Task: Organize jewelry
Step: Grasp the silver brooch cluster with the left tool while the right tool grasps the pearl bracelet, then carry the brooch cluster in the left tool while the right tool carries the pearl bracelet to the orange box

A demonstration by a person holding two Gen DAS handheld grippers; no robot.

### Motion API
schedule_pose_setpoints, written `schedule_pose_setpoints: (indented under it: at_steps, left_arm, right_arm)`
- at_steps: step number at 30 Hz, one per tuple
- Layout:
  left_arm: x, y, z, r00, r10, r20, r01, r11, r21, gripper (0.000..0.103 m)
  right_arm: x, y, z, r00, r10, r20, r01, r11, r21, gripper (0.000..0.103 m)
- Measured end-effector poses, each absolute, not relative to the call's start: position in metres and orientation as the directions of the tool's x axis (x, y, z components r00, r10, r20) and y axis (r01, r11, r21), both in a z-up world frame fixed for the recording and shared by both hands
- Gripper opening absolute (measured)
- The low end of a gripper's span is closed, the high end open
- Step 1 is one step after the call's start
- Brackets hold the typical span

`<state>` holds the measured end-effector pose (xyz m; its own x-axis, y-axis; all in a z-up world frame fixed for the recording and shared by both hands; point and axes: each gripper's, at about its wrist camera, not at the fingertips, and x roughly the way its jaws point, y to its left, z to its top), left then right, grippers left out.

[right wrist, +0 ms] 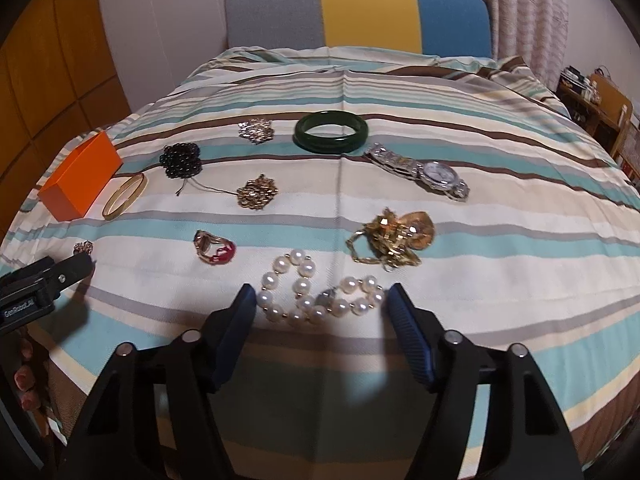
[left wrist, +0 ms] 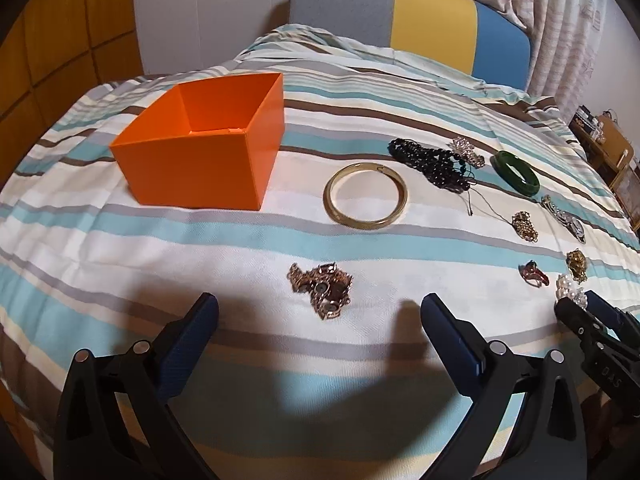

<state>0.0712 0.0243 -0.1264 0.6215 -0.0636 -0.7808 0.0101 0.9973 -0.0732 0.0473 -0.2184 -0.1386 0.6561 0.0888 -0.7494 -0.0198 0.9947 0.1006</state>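
We hold our left gripper (left wrist: pixel 320 312) spread wide and empty over the striped bedspread (left wrist: pixel 200 248), its fingers on either side of a tangled gold-brown chain (left wrist: pixel 322 290) that lies just ahead of the tips, untouched. Beyond it sits the orange box (left wrist: pixel 200 152), open-topped, and just to the right of the box lies a gold bangle (left wrist: pixel 365 197). Further right we see black beads (left wrist: pixel 432 164), a green bangle (left wrist: pixel 516 172) and a red ring (left wrist: pixel 532 273). Our right gripper (right wrist: pixel 320 300) stands partly open with the pearl bracelet (right wrist: pixel 316 292) between its fingertips; the right pad sits right beside the pearls, but we cannot tell whether it touches them, and the left pad is apart from them, so nothing is gripped. Just past the pearls lies a gold necklace heap (right wrist: pixel 394 238), and behind it a silver watch (right wrist: pixel 424 172). A small gold chain (right wrist: pixel 257 193) and a silver brooch (right wrist: pixel 257 130) lie nearer the middle of the bedspread. At the left edge of the right wrist view, fingers (right wrist: pixel 24 376) with painted nails show below the left gripper.
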Motion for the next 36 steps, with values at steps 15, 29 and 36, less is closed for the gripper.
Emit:
schedule_pose_setpoints:
  at_steps: [15,29,36]
  left_arm:
    - [0.076,0.02,-0.129,0.661,-0.055,-0.748,0.041,0.998,-0.038,0.063]
    - [0.072,0.019,-0.131,0.661,-0.169,-0.731,0.121,0.986,-0.119,0.02]
    - [0.07,0.024,-0.128,0.666,-0.216,-0.714,0.116,0.975,-0.187,0.019]
  right_arm:
    - [0.047,-0.207,-0.141,0.68,0.085,-0.728,-0.079,0.996,0.043,0.033]
    - [0.041,-0.221,-0.139,0.7,0.115,-0.704,-0.071,0.993,0.092,0.014]
    - [0.034,-0.227,-0.134,0.725,0.134,-0.675,-0.064,0.99,0.128,0.013]
